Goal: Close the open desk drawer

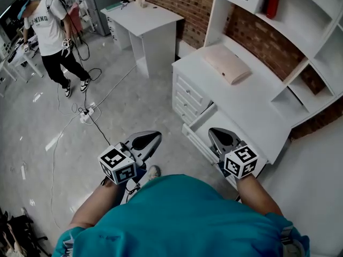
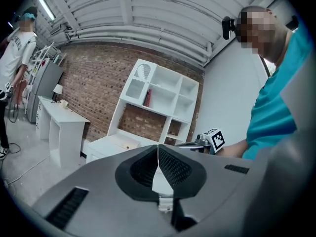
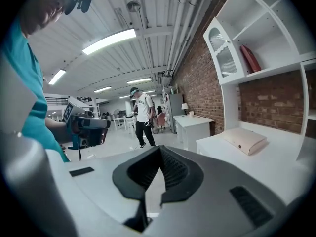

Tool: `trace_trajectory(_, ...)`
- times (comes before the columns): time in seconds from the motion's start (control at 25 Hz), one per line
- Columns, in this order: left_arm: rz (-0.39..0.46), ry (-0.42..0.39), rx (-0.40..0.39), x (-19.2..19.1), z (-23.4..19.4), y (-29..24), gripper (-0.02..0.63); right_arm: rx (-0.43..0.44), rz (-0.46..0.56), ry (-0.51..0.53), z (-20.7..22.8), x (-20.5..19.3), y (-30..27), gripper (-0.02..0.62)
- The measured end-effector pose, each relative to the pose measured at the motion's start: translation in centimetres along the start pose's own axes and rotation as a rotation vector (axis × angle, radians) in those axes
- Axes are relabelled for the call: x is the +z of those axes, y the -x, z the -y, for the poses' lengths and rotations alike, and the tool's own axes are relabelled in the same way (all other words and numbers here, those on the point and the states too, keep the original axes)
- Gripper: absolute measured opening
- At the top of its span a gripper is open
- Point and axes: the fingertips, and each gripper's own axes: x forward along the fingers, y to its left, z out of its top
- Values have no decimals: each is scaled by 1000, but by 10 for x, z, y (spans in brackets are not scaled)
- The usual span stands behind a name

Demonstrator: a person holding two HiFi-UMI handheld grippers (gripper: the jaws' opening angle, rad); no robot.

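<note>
I am keeping both claws clenched on nothing: my left gripper (image 1: pixel 151 137) is hanging over the glossy grey floor (image 1: pixel 107 106), and my right gripper (image 1: pixel 215 133) is hovering over the pulled-out white drawer (image 1: pixel 199 123) of the white desk (image 1: pixel 241 98).

Brick wall (image 1: pixel 182 4), glossy grey floor (image 1: pixel 43 116), white side table (image 1: pixel 142 17), ceiling strip lights (image 3: pixel 108 41)

White desk drawer (image 1: pixel 206 123) — pulled open, just under the desktop (image 1: pixel 241 103)
</note>
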Motion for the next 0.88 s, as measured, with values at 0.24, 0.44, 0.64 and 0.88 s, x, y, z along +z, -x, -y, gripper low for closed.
trace_trajectory(0.24, -27, 20, -95, 7, -66, -37, 17, -86, 25, 1, 32, 24, -45, 21)
trace_trajectory(0.44, -127, -26, -152, -6, -123, -60, 17, -196, 54, -10, 52, 40, -78, 21)
trace_trajectory(0.64, -172, -5, -146, -27, -137, -88, 17, -213, 65, -14, 79, 47, -85, 21)
trace_trajectory(0.88, -224, -3, -73, -69, -128, -118, 17, -150, 54, -16, 107, 31, -78, 21)
